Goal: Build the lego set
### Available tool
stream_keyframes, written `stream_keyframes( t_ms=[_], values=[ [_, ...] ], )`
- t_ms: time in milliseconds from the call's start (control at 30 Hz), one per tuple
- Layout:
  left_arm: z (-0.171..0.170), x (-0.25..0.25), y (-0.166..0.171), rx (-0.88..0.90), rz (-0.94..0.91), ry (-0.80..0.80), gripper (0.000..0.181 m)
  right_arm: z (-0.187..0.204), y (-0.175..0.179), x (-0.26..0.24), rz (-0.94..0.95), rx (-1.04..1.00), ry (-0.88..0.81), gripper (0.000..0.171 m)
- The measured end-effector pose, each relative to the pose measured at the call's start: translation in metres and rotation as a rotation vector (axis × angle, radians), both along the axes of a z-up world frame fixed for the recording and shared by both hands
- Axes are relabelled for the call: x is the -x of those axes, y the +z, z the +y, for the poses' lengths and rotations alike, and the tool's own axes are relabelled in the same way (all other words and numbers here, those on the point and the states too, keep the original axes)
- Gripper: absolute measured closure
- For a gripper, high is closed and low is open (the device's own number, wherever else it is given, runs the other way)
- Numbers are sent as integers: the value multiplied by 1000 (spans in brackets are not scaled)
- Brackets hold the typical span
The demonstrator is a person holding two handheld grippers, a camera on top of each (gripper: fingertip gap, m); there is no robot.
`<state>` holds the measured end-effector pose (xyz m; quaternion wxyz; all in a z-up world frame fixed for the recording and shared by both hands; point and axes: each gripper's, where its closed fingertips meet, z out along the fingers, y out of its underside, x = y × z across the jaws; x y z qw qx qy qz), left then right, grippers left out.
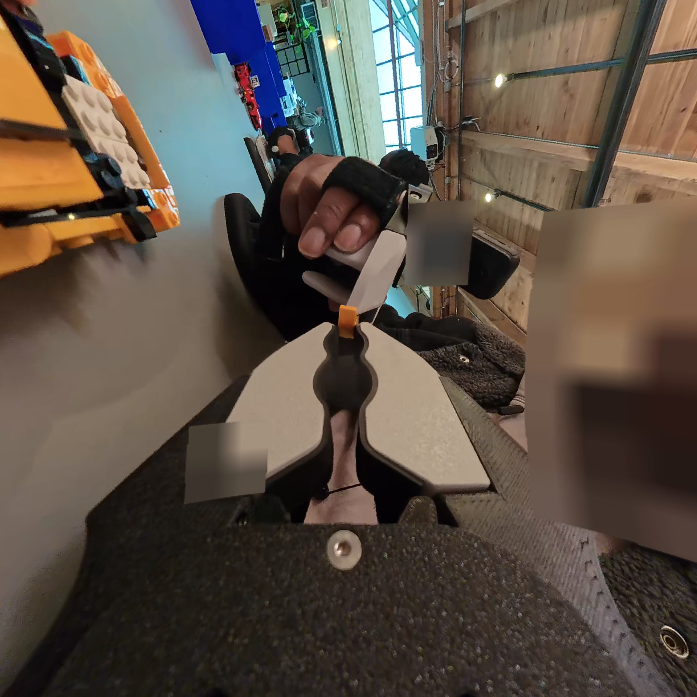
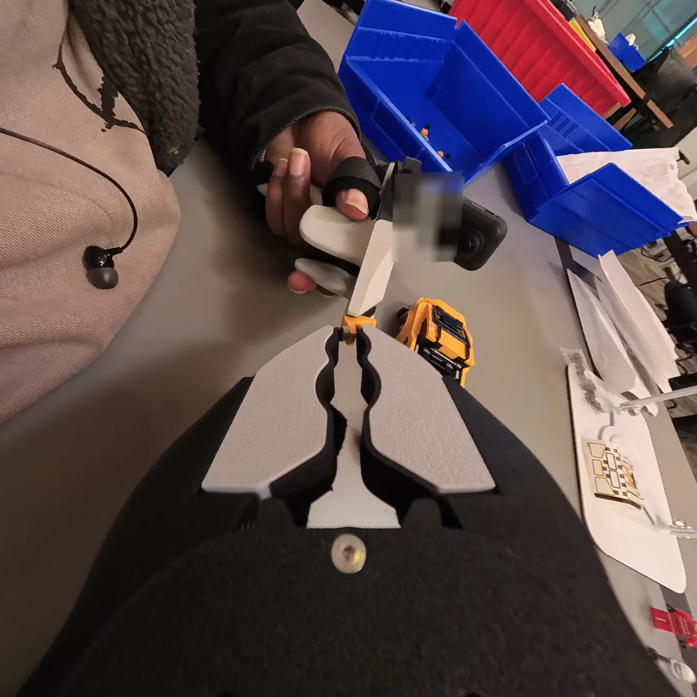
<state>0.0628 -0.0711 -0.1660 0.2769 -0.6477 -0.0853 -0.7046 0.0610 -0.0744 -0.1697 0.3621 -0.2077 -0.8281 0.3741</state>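
A small orange Lego piece [image 1: 347, 320] is pinched between the tips of my left gripper [image 1: 346, 332], which is shut on it above the grey table. My right gripper [image 2: 349, 333] is shut on the same small orange piece [image 2: 357, 323] from the opposite side, so the two grippers meet tip to tip. The right gripper shows farther off in the left wrist view [image 1: 364, 305], held by a hand. The left gripper shows in the right wrist view [image 2: 360, 310]. A partly built orange and black Lego truck [image 2: 441, 339] stands on the table; it also shows in the left wrist view [image 1: 75, 151].
Blue bins [image 2: 452, 94] and a red bin [image 2: 535, 49] stand at the far side of the grey table [image 2: 226, 339]. Paper sheets [image 2: 633, 332] and a sticker sheet [image 2: 614, 475] lie to the right. The person's torso [image 2: 56, 226] is close on the left. Less than 4 cm separates the two grippers' tips.
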Motion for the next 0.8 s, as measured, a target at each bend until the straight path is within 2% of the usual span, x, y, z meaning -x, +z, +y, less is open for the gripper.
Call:
stream_keyframes(
  t_ms=[367,600,800],
  values=[
    [-2,-2,2,-36,28,-2,174,-2,3,-4,-50,83,10,164],
    [-2,0,19,-161,39,34,167,-1,20,-2,-40,271,3,164],
    [-4,-3,16,-138,37,20,174,-4,18,-2,-31,231,10,165]
  ],
)
